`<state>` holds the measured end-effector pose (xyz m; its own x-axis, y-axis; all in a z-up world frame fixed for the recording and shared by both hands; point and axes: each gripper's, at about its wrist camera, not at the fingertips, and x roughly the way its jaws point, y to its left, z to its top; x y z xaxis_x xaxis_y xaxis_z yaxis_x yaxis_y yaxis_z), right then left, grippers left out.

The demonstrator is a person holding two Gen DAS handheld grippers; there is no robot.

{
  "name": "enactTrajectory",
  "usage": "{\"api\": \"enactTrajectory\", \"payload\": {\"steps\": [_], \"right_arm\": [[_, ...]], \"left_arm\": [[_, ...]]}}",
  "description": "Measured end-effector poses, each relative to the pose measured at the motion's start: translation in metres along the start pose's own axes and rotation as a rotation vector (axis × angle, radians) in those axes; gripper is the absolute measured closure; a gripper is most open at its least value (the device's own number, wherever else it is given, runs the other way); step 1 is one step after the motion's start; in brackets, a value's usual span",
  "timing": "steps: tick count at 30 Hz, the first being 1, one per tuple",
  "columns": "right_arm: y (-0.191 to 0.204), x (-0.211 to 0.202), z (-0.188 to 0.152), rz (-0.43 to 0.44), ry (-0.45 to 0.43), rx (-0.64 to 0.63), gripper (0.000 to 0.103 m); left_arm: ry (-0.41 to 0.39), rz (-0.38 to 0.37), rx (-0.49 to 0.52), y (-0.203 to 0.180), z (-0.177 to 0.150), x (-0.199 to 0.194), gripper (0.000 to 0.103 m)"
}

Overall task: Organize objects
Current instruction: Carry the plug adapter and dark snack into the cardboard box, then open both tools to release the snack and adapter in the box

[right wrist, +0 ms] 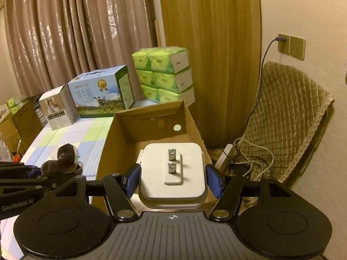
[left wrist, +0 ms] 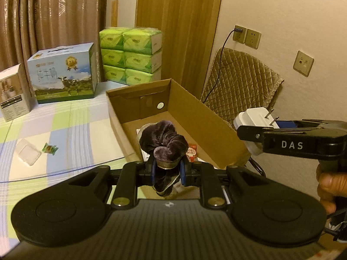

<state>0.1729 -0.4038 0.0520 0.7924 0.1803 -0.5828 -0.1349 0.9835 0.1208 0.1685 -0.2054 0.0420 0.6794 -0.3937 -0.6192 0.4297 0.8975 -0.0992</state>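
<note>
Left hand-held gripper [left wrist: 166,171] pinching purple scrunchie [left wrist: 163,142]; right hand-held gripper [right wrist: 172,181] clamped on white plug [right wrist: 172,172], above cardboard box [right wrist: 121,134].

- A dark purple velvet scrunchie [left wrist: 163,143], crumpled and bunched into folds, was pinched at its lower end between two blue pads, its bulk standing up above them, in front of the box's near end.
- A white square charger plug [right wrist: 172,171] with rounded corners was clamped at its two sides, its two flat metal prongs pointing upward.
- An open brown cardboard box [left wrist: 195,108] sat on the checked tablecloth, a red-and-white packet [left wrist: 192,151] and some paper lying on its floor.
</note>
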Motion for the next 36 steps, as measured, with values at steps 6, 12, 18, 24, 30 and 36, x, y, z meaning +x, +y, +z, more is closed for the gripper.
{"api": "enactTrajectory", "payload": {"steps": [6, 12, 18, 24, 30, 36], "right_arm": [[-0.009, 0.021, 0.008, 0.008, 0.014, 0.012, 0.042], [-0.017, 0.038, 0.011, 0.011, 0.029, 0.026, 0.042], [-0.026, 0.047, 0.012, 0.008, 0.036, 0.053, 0.042], [-0.031, 0.048, 0.01, 0.004, 0.038, 0.063, 0.042], [-0.029, 0.049, 0.01, 0.012, 0.044, 0.067, 0.042], [-0.021, 0.049, 0.011, 0.022, 0.042, 0.06, 0.042]], "left_arm": [[0.025, -0.008, 0.014, -0.004, 0.009, 0.028, 0.087], [0.045, -0.01, 0.031, -0.005, 0.011, 0.048, 0.086], [0.047, -0.006, 0.028, -0.003, 0.014, 0.066, 0.081], [0.058, 0.002, 0.016, 0.003, 0.016, 0.075, 0.066], [0.051, 0.028, -0.002, 0.015, 0.012, 0.061, 0.066], [0.041, 0.057, -0.039, 0.03, 0.003, 0.041, 0.065]]}}
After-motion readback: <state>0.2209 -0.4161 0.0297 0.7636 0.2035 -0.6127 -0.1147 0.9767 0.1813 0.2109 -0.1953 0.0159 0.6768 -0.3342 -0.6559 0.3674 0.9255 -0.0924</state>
